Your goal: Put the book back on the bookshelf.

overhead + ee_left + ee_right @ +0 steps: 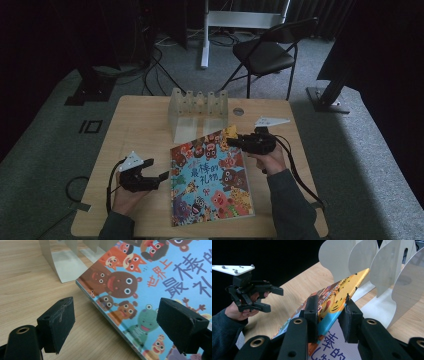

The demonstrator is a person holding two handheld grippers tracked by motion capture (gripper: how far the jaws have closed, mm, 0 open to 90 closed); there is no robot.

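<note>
A colourful picture book with cartoon animals on its cover lies flat in the middle of the wooden table. My right gripper is shut on the far right corner of the book and holds that corner tilted up. Under the raised corner a white page with blue characters shows. My left gripper stands open just left of the book's near left edge, touching nothing. Its pads frame the book's edge. The left gripper also appears in the right gripper view, held in a hand.
A pale rack with several upright dividers stands behind the book, close to the raised corner. A small round disc sits on the table to the rack's right. A black folding chair stands beyond the table.
</note>
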